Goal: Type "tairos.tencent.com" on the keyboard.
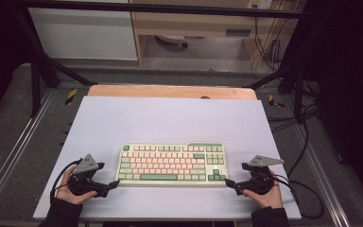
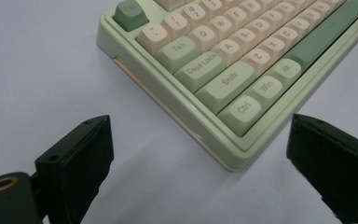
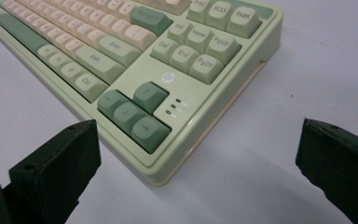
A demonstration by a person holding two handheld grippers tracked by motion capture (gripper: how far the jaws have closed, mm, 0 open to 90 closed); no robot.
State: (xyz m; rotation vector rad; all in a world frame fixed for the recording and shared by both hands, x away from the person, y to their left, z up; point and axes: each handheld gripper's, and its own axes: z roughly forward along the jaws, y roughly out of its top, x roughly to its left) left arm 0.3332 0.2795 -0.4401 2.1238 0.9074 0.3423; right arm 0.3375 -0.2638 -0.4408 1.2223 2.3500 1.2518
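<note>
While both hands rest low on the pale mat [image 1: 123, 118], the left gripper [image 1: 115, 183] sits at the near left corner of the keyboard [image 1: 170, 163], its tips pointing inward at that corner. From the left gripper view, its 2 black jaws stand wide apart and the keyboard's [image 2: 242, 70] near corner with the Ctrl key lies between them, touching neither pad. The person's left hand [image 1: 73, 189] wraps the gripper body, with the grey 3-cornered plate on top and a black cable looping off to the left.

Moving right, the mint-green keyboard with cream and pinkish keys lies flat near the front middle of the mat, its long edge running across the table.

At the near right corner waits the right gripper [image 1: 228, 182], held by the right hand [image 1: 267, 191], tips aimed inward at that corner. In the right gripper view, its jaws are spread wide too, and the keyboard's [image 3: 168, 70] corner with the 4 green arrow keys sits between them, clear of both pads. Nothing is gripped on either side.
</note>
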